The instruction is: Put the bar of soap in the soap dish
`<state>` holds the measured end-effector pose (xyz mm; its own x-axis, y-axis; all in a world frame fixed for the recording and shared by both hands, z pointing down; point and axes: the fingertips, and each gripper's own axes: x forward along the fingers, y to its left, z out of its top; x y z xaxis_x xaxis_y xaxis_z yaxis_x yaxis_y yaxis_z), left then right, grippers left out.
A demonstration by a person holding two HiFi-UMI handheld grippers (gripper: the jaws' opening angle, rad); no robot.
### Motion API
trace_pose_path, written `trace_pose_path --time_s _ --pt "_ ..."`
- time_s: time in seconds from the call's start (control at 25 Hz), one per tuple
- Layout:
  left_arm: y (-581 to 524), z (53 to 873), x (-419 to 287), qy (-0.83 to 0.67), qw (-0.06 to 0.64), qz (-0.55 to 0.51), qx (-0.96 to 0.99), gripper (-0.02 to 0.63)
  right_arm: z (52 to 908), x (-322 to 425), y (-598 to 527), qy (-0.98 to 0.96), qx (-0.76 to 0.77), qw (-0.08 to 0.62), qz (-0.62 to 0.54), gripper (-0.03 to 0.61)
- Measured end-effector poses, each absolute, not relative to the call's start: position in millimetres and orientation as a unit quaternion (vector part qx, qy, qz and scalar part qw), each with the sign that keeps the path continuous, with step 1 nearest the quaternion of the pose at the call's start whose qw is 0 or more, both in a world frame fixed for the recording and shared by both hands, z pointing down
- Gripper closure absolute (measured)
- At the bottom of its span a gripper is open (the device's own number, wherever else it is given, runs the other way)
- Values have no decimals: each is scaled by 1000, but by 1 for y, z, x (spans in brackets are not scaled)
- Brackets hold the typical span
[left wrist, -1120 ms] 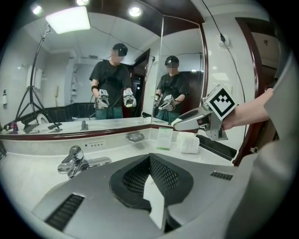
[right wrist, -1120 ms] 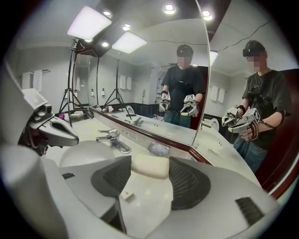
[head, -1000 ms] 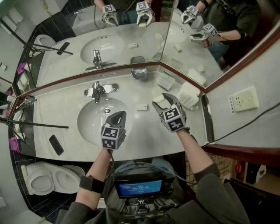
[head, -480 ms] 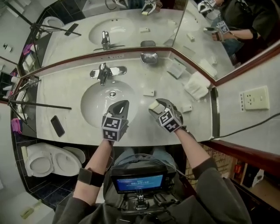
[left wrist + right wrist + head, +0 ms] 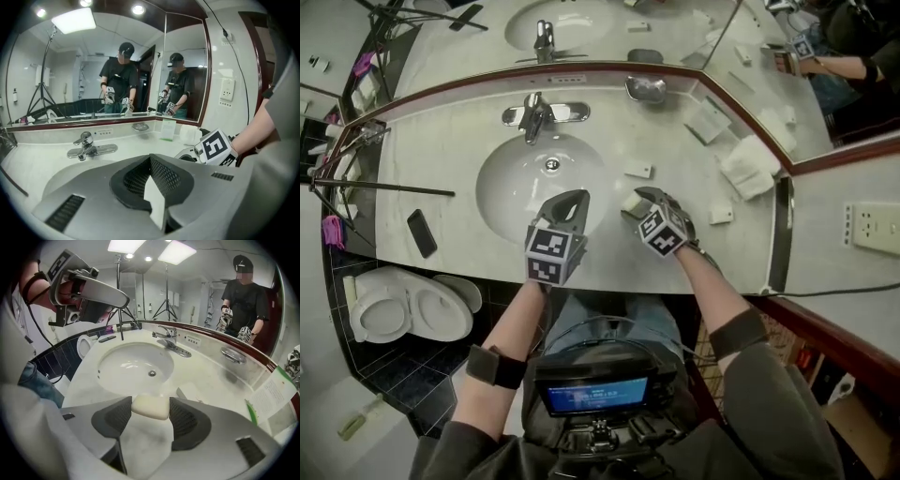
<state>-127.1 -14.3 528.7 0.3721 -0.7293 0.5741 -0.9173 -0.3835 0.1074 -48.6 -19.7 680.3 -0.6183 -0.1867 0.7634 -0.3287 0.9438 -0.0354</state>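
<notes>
soap bar (image 5: 150,407) sits crosswise between the tips of the right gripper (image 5: 635,201), whose ribbed pads press on its two ends and grasp it over the counter (image 5: 741,246), just right of the sink basin (image 5: 520,183). soap dish (image 5: 646,89) stands at the back by the mirror, well apart from the bar. left gripper (image 5: 574,201) hangs over the basin's front rim, jaws clenched together on nothing.

Pale marble counter (image 5: 441,159) with inset oval basin (image 5: 516,178) and chrome tap (image 5: 534,114). Lying on it: dark phone (image 5: 421,232) at left; metal soap dish (image 5: 647,89) against the mirror; card (image 5: 709,120); folded white towel (image 5: 748,167); small white packet (image 5: 638,172) beside the basin
</notes>
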Motion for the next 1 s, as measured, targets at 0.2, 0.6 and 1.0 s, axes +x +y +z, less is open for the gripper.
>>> trace_pose_path --time_s 0.2,0.6,1.0 --pt "-13 538 -131 -518 217 222 797 612 703 -57 -12 -890 132 426 93 311" --pt "-6 542 -133 -521 222 222 794 612 726 -54 -3 -875 132 455 101 287" --pt "-5 529 -137 -523 211 219 796 612 718 -42 -3 -868 149 464 96 270"
